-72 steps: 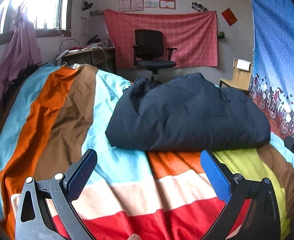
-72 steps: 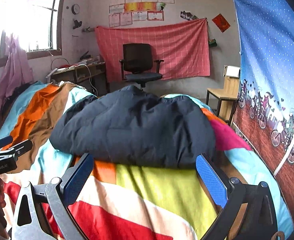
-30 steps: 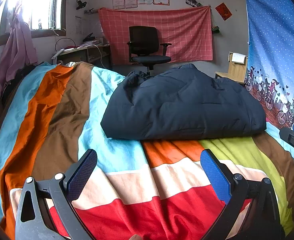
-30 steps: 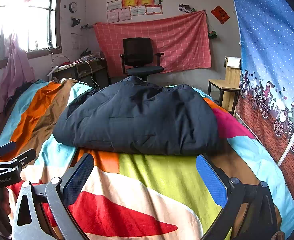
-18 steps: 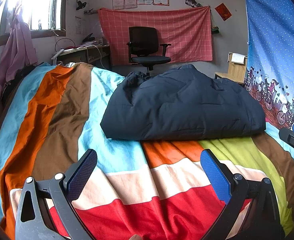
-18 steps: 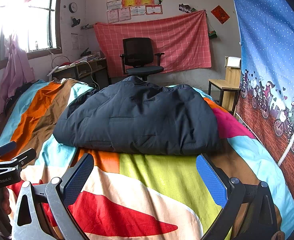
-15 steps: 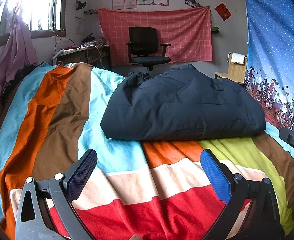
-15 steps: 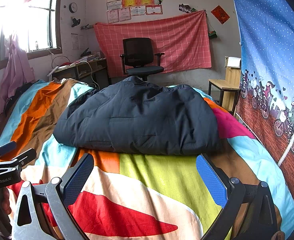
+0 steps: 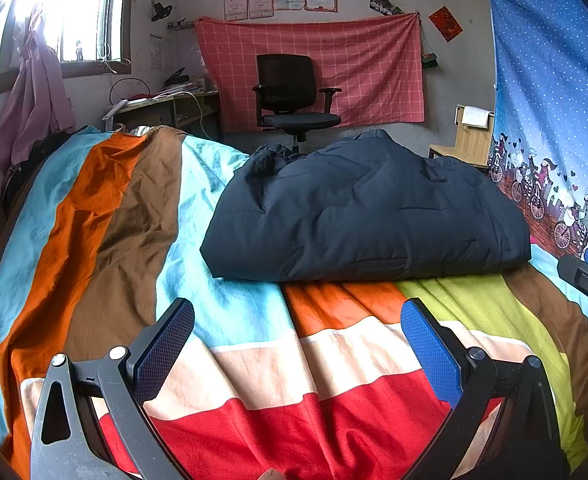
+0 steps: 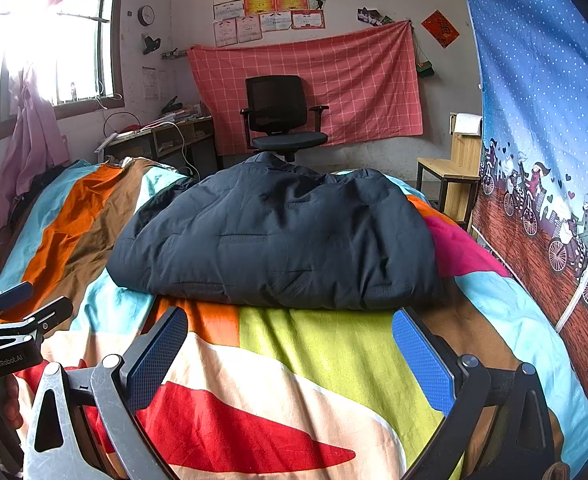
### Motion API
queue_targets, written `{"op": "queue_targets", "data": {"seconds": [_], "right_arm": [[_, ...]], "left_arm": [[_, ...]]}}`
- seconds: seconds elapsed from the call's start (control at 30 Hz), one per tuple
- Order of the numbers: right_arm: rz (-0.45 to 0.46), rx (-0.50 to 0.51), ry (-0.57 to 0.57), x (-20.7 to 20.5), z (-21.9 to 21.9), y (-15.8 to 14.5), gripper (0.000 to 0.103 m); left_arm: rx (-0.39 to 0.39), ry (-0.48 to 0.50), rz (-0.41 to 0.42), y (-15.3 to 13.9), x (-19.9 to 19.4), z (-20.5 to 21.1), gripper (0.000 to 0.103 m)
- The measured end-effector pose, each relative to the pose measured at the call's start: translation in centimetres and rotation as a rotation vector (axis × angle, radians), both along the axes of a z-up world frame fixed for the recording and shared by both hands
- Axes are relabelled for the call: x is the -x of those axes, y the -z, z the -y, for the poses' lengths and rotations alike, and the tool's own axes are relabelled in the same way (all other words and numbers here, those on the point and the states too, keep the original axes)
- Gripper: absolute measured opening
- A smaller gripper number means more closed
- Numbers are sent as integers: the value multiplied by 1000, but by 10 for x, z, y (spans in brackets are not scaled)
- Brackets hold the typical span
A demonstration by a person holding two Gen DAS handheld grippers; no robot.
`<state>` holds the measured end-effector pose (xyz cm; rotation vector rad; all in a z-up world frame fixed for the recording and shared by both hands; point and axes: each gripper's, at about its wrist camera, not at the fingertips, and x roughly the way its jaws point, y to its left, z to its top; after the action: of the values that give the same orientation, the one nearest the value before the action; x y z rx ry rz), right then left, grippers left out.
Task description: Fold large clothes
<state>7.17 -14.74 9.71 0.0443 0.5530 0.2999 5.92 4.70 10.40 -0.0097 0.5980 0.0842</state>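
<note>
Jacket [image 9: 365, 208]: dark padded garment, already doubled into a thick bundle; lies on the bed, its near folded edge facing both grippers.
Bed [image 9: 254, 356]: covered by a multicoloured striped sheet; the jacket sits toward the far end, in front of the chair [image 9: 290, 92].
Left gripper [image 9: 297, 340]: spread wide, holding nothing; hangs over the sheet on the near side of the jacket, apart from it.
Right gripper [image 10: 290, 344]: likewise spread and empty; close to the jacket's near edge but not touching.
Stage (judged): fold appears largely done; both grippers stand clear of the jacket.
Risk 1: the padded filling may spring back and let the top layer lift open, since nothing pins it.
Risk 2: a grip taken on the outer layer alone could peel the bundle apart instead of moving it whole.
Risk 3: the jacket's far edge, toward the chair, is hidden; any loose sleeve there cannot be checked.
</note>
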Motion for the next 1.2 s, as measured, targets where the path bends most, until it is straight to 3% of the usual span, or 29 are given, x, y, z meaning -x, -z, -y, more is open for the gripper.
{"op": "queue_targets", "data": {"seconds": [1.2], "right_arm": [[-1,-1,1,0,1,0,103]], "left_arm": [[-3,6,6,-4,-2,3,101]]}}
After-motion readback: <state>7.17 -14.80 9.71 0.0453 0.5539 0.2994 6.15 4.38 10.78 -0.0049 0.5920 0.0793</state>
